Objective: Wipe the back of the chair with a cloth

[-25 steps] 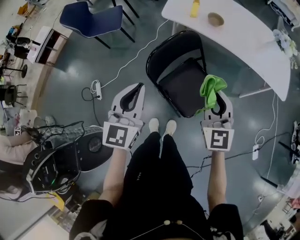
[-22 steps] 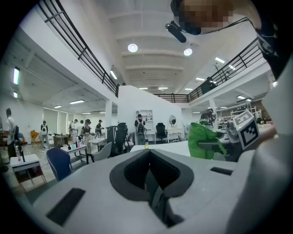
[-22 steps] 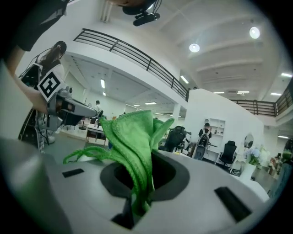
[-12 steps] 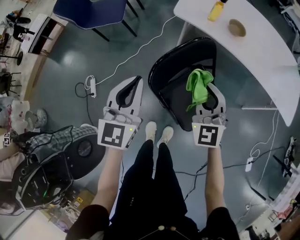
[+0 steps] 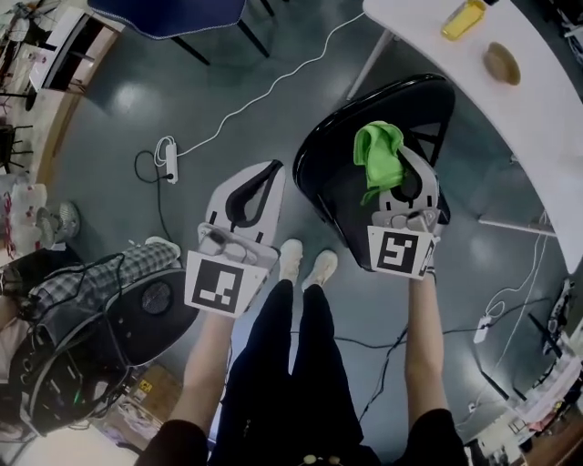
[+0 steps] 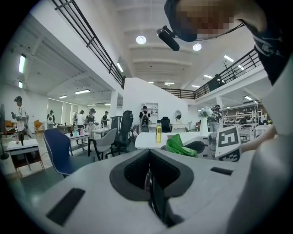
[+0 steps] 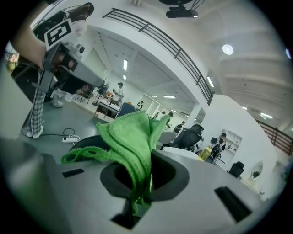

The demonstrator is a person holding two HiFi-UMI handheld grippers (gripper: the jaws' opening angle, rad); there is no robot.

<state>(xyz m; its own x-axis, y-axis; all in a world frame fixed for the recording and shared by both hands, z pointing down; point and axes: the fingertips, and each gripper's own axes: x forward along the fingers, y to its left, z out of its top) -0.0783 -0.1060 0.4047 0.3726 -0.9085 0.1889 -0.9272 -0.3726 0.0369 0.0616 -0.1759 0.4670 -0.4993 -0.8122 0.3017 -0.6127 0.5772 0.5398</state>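
Note:
A black folding chair [image 5: 328, 159] stands just ahead of the person's shoes, its curved back [image 5: 414, 86] on the far side. My right gripper [image 5: 399, 157] hovers over the seat, shut on a bunched green cloth [image 5: 377, 157] that sticks up out of its jaws. In the right gripper view the cloth [image 7: 130, 135] fills the gap of the right gripper [image 7: 139, 185] and hides the fingertips, with the chair's dark edge [image 7: 87, 140] behind. My left gripper [image 5: 271, 169] is held left of the chair over the floor. Its jaws meet with nothing between them [image 6: 149, 182].
A white table [image 5: 519, 109] runs along the right with a yellow bottle [image 5: 465, 18] and a bowl [image 5: 502, 62]. On the floor lie a power strip [image 5: 165, 151] with a white cable, other cables, and black equipment [image 5: 146, 305] at the left. A blue chair [image 5: 173, 11] is at the top.
The right gripper with the green cloth has moved forward, further over the chair seat towards its back. The left gripper has kept its place beside the chair, still shut.

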